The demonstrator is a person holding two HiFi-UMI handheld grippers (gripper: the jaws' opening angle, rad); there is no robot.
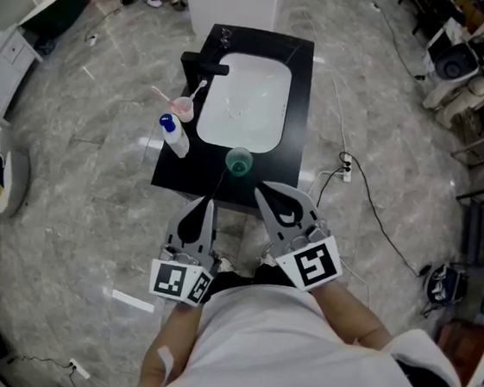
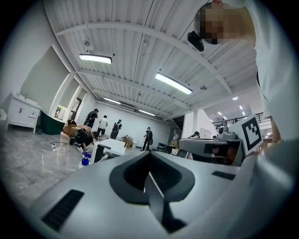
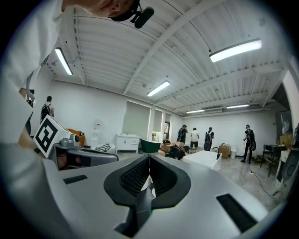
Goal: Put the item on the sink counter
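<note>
Green cup stands on the worktop, close to its front edge. Left gripper and right gripper: fingers pressed together, holding nothing. Risk: the right fingers point near the cup, and if I nudge them forward it could tip or slide off.

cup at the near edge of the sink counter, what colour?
Translucent green. The cup shows best in the head view.

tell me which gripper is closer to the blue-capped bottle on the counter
Left. The left gripper sits below and slightly right of the blue-capped bottle in the head view; the right gripper is farther right, past the green cup.
</note>
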